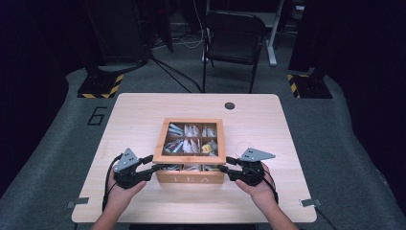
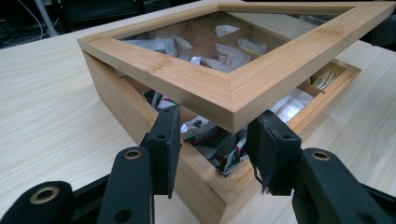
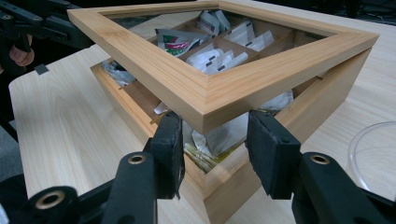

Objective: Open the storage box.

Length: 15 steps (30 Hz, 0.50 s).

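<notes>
A wooden tea box (image 1: 191,178) marked TEA stands near the table's front edge, full of tea bags (image 1: 186,145). Its glass-windowed lid (image 1: 161,139) is tilted up at the front, hinged side at the back. My left gripper (image 1: 154,163) is at the front left corner and my right gripper (image 1: 226,164) at the front right corner. In the left gripper view the lid (image 2: 233,88) has its corner wedged between the two pads of the left gripper (image 2: 217,114), above the open box (image 2: 205,186). The right gripper (image 3: 214,114) clamps the lid (image 3: 205,95) at its other front corner the same way.
The light wooden table (image 1: 139,110) has bare room on all sides of the box. A small dark disc (image 1: 230,105) lies near the back edge. A clear round dish (image 3: 373,154) rests right of the box. A black chair (image 1: 234,36) stands behind the table.
</notes>
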Each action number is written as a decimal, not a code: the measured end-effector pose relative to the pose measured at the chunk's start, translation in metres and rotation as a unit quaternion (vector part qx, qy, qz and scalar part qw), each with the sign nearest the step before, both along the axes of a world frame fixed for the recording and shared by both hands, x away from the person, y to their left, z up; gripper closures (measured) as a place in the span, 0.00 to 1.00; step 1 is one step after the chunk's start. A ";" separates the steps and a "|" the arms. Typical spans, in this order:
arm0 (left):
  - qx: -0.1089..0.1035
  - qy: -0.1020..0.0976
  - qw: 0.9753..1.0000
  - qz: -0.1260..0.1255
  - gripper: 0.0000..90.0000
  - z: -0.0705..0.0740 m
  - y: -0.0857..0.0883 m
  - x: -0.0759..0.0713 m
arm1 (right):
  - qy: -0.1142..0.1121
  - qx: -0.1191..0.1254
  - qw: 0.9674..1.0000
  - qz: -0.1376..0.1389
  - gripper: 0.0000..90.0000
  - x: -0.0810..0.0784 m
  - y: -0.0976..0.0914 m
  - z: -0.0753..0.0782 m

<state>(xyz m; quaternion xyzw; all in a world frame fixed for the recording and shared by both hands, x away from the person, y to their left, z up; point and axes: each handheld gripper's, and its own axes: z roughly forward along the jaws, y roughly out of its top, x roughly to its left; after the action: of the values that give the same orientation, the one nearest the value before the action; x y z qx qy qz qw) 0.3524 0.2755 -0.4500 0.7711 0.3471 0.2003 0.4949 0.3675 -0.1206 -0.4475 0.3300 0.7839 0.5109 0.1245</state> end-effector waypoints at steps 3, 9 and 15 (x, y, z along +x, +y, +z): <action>0.004 -0.004 1.000 0.000 0.62 0.002 0.000 0.000 | -0.005 -0.006 1.000 0.001 0.61 0.001 0.000 0.004; -0.005 -0.021 1.000 0.004 0.61 0.012 -0.001 0.003 | -0.020 -0.017 1.000 0.001 0.58 0.004 -0.001 0.016; -0.004 -0.029 1.000 0.005 0.61 0.021 -0.001 0.007 | -0.026 -0.014 1.000 0.000 0.55 0.009 -0.002 0.025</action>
<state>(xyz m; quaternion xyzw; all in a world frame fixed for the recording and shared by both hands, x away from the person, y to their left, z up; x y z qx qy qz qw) 0.3594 0.2747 -0.4286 0.7612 0.3376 0.2239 0.5064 0.3769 -0.1231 -0.4222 0.3150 0.7875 0.5081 0.1501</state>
